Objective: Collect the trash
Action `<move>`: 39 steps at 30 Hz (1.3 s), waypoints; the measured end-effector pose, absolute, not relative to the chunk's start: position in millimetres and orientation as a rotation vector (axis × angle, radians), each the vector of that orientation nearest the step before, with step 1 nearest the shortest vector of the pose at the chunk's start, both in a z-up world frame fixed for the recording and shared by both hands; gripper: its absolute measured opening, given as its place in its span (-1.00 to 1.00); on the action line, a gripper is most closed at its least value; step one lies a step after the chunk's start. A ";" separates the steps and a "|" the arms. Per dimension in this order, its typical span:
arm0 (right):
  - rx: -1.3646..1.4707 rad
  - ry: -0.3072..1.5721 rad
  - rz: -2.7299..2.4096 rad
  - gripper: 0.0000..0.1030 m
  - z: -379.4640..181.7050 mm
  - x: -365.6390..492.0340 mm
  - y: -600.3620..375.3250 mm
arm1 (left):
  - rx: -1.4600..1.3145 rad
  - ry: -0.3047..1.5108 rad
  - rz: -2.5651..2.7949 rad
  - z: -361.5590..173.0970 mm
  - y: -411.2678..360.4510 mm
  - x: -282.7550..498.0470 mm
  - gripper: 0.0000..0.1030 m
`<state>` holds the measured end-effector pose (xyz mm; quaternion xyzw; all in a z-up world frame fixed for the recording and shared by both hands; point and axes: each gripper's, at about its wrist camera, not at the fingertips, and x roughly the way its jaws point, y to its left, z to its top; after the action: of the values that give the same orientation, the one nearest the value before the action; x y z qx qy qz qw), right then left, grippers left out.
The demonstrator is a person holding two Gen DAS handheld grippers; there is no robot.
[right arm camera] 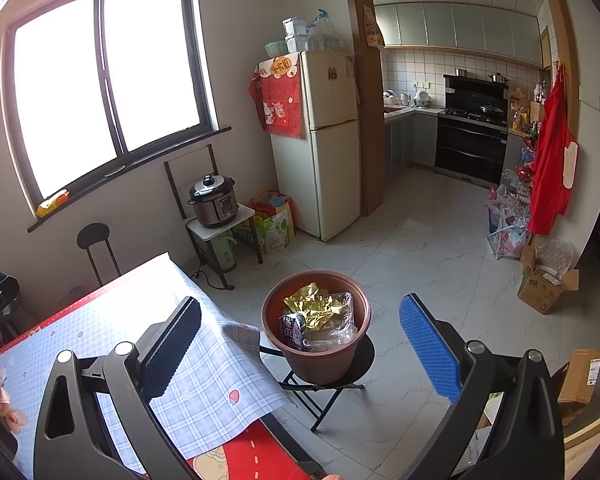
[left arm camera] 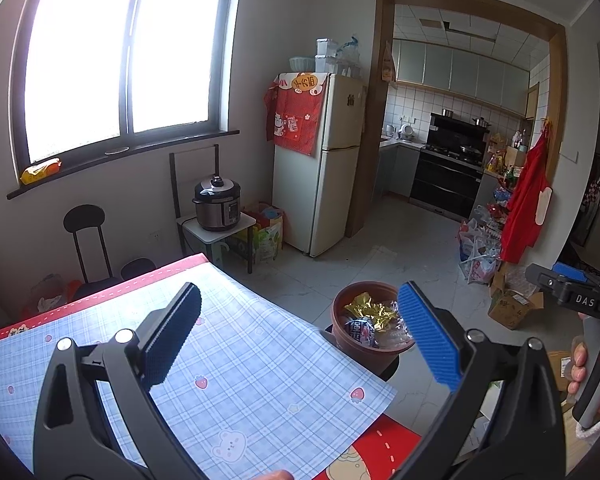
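A brown pot (right arm camera: 320, 360) stands on a small black folding stool (right arm camera: 332, 384) beside the table corner. It holds trash: a crumpled gold wrapper (right arm camera: 316, 306), clear plastic (right arm camera: 338, 330) and a printed packet (right arm camera: 292, 330). The pot also shows in the left wrist view (left arm camera: 364, 354). My left gripper (left arm camera: 300, 332) is open and empty above the table with the blue checked cloth (left arm camera: 236, 376). My right gripper (right arm camera: 300, 344) is open and empty, raised in front of the pot. The right gripper's body and the hand on it show in the left wrist view (left arm camera: 572, 300).
A fridge (right arm camera: 328, 140), a pressure cooker (right arm camera: 214, 202) on a small stand and bags stand by the far wall. Cardboard boxes (right arm camera: 548, 288) and bags lie on the floor at the right. A black chair (left arm camera: 86, 240) stands behind the table.
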<state>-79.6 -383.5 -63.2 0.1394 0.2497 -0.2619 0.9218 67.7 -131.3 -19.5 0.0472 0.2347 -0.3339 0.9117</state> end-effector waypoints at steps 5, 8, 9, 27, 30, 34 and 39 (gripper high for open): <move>0.287 0.511 -0.538 0.89 -63.2 -79.7 -383.4 | 0.100 0.487 -0.685 -21.9 -132.7 68.3 0.89; 0.287 0.511 -0.536 0.89 -63.2 -79.9 -383.3 | 0.099 0.490 -0.681 -22.9 -132.4 70.0 0.89; 0.285 0.512 -0.537 0.89 -62.1 -78.8 -383.8 | 0.098 0.491 -0.679 -22.6 -132.4 71.4 0.89; 0.270 0.516 -0.532 0.89 -57.7 -66.3 -387.4 | 0.116 0.484 -0.643 -22.8 -132.1 77.7 0.89; 0.266 0.520 -0.528 0.89 -57.8 -65.0 -386.5 | 0.113 0.483 -0.639 -23.4 -131.2 77.8 0.89; 0.260 0.524 -0.522 0.89 -58.3 -63.1 -386.8 | 0.112 0.480 -0.627 -23.9 -129.7 80.1 0.89; 0.250 0.528 -0.520 0.89 -57.4 -57.9 -388.1 | 0.104 0.480 -0.617 -23.4 -128.6 81.3 0.89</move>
<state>-57.9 -388.1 -57.4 0.1219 0.2574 -0.2533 0.9245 81.3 -128.6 -23.4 0.0505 0.2336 -0.3005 0.9234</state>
